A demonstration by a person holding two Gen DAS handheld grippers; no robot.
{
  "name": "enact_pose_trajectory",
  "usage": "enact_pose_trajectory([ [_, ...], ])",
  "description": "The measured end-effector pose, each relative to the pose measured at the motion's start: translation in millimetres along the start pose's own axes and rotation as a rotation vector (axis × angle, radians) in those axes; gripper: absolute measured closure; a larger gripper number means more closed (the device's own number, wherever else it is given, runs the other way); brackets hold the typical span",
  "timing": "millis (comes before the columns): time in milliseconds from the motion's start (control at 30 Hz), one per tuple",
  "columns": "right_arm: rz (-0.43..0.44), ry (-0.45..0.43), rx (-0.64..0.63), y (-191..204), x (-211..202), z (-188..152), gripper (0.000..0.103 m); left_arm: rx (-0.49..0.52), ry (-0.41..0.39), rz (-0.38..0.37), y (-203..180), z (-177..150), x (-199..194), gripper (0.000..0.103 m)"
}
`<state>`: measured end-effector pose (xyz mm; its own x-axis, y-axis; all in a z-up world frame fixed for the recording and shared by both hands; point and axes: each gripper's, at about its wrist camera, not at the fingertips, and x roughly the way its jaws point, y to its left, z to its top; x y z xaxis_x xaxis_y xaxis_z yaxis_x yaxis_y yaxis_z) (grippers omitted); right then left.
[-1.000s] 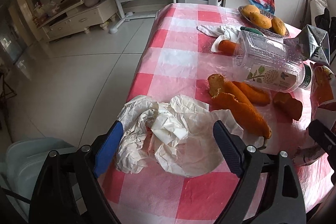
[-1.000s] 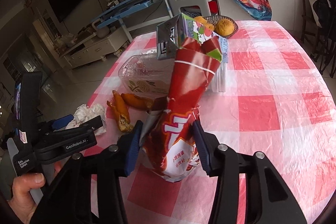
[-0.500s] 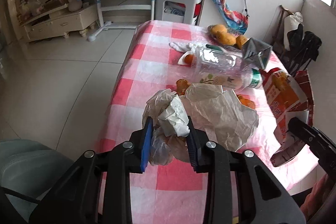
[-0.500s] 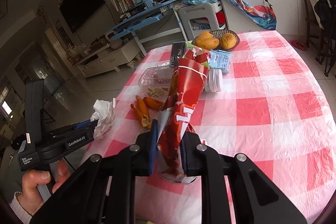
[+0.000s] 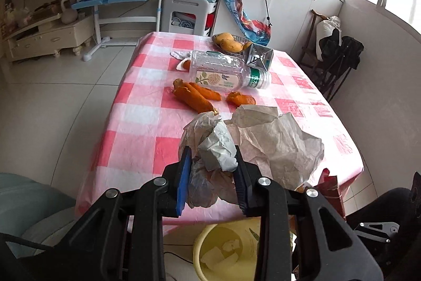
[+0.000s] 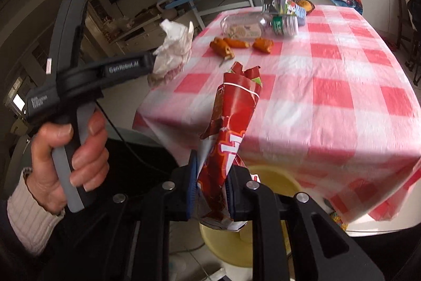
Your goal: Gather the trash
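Observation:
My left gripper is shut on a wad of crumpled white paper and holds it in the air off the table's near edge, above a yellow bin. From the right wrist view the same paper hangs from that gripper. My right gripper is shut on a red snack bag, held upright off the table's edge above the yellow bin. Orange peels, a clear plastic bottle and a carton lie on the checked table.
A dish of mangoes sits at the table's far end, with tissue and a peel beside the bottle. A grey seat is at lower left. A chair with dark clothes stands to the right.
Both grippers closed on their trash, lifted it and pulled back off the table's near edge. The paper and the snack bag now hang over the yellow bin.

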<state>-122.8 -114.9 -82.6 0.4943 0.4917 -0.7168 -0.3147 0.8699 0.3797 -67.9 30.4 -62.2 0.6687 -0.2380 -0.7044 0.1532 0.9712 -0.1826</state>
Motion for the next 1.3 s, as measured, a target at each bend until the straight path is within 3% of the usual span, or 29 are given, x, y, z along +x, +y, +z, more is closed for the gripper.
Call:
enact_pose_trajectory([
  [167,-0.034,0.067,0.004,-1.6,9.3,-17.2,0.082,0.033,0.027,-0.017,-10.9,-19.9,-9.4,0.074],
  [267,-0.07,0.091,0.02,-8.0,13.8,-21.6,0.065,0.039,0.066,-0.029,-17.3,-33.3,-9.6,0.074],
  [300,-0.081,0.08,0.034,-10.9,12.1,-23.2,0.058,0.04,0.086,-0.033,-18.4,-37.0,-7.9,0.074],
  [433,-0.103,0.013,0.105,-26.5,2.2,-22.8,0.053,0.091,0.206,-0.04,-31.3,-59.9,3.9,0.072],
  [567,-0.134,-0.058,0.175,-38.6,-9.9,-22.8,0.048,0.152,0.299,-0.066,-42.4,-75.7,9.8,0.06],
  [700,-0.178,-0.116,0.198,-42.8,-18.0,-15.6,0.038,0.169,0.259,-0.04,-42.5,-74.9,0.1,0.045],
  [833,-0.238,-0.144,0.176,-51.0,-20.5,7.5,0.03,0.112,0.173,-0.016,-31.6,-65.1,-14.5,0.042],
  [900,-0.273,-0.145,0.178,-62.9,-16.0,26.3,0.028,0.081,0.107,0.026,-26.2,-58.7,-21.8,0.035],
  [1100,-0.398,-0.065,0.183,-111.9,26.3,88.4,0.026,0.03,-0.071,0.131,-15.7,-37.9,-41.3,0.025],
  [1233,-0.464,-0.002,0.184,-144.0,61.9,118.7,0.026,0.009,-0.079,0.159,-9.4,-29.1,-37.7,0.025],
  [1300,-0.499,-0.002,0.164,-150.8,73.4,126.8,0.019,0.003,-0.08,0.166,-8.4,-23.0,-33.0,0.025],
])
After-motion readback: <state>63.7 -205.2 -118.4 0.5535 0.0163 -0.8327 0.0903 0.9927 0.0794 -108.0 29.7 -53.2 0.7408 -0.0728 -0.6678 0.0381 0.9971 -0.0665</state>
